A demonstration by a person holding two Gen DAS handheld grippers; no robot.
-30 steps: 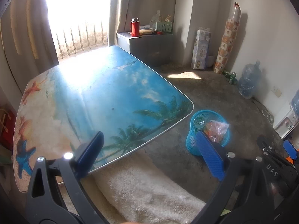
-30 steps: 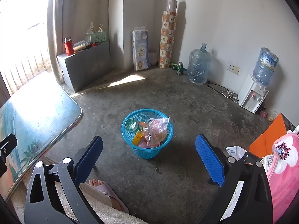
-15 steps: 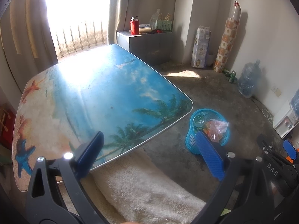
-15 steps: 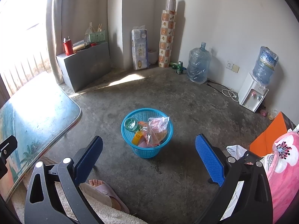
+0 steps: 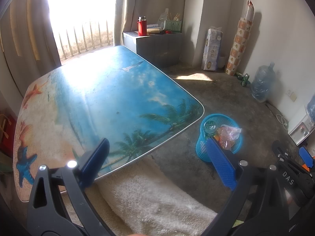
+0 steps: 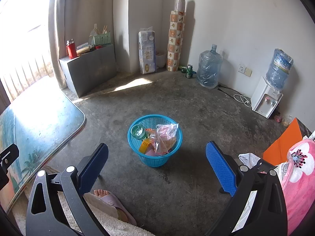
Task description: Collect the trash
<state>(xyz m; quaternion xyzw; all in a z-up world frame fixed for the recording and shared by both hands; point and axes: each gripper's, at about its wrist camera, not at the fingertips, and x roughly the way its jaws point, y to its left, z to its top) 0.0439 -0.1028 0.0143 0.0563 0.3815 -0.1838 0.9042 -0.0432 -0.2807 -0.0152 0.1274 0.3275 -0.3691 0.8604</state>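
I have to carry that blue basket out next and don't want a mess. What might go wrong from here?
1. The clear plastic bag pokes above the blue basket's rim, so it may spill if the basket tips.
2. The glass jar inside may break if dropped on the concrete.
3. A sandalled foot lies close to the open left gripper and right gripper.
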